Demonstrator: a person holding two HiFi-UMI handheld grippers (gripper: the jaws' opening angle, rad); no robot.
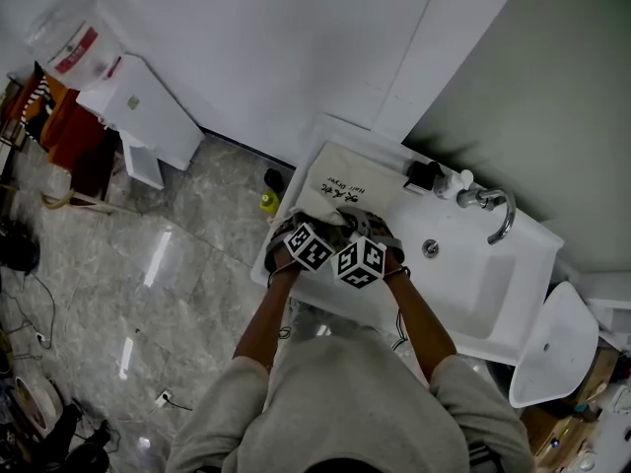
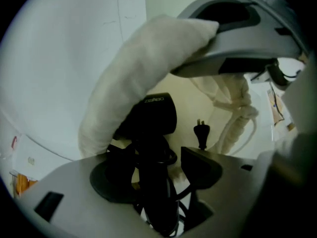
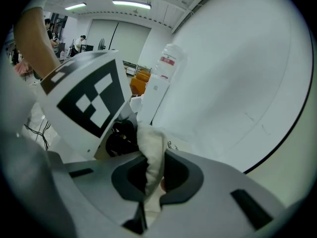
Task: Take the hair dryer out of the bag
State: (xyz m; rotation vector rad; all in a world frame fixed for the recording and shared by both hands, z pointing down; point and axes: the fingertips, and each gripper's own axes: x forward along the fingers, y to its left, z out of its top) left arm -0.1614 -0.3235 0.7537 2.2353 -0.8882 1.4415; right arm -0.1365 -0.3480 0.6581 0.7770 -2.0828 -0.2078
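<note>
Step in hand: judged to be the grasp on the hair dryer, with the bag mouth held open.
Bag: cream cloth bag (image 1: 340,180) lies on the left end of the washbasin (image 1: 463,289), running from the back edge towards the front edge, mouth towards the person.
Hair dryer: black hair dryer (image 2: 153,118) sits inside the bag mouth at the front edge, handle towards the person, its cable looped round the handle. The plug (image 2: 201,133) stands just beside it.
Right tongs: right tongs (image 3: 154,175) are clamped on the bag's upper lip, lifting it like a hood over the dryer.
Left tongs: left tongs (image 2: 156,167) are apart, pointing steeply down, with the dryer handle between the pads. A sliver of cloth shows beside the right pad, so they do not seem to pinch yet.
How to do it well: seat the pads squarely on the handle, not on the loose cable loops. Hold the lip raised and taut. Draw the dryer towards the front edge along the bag's length.
Watch for: the plug or the cream drawstring (image 2: 237,113) snagging on the mouth.
</note>
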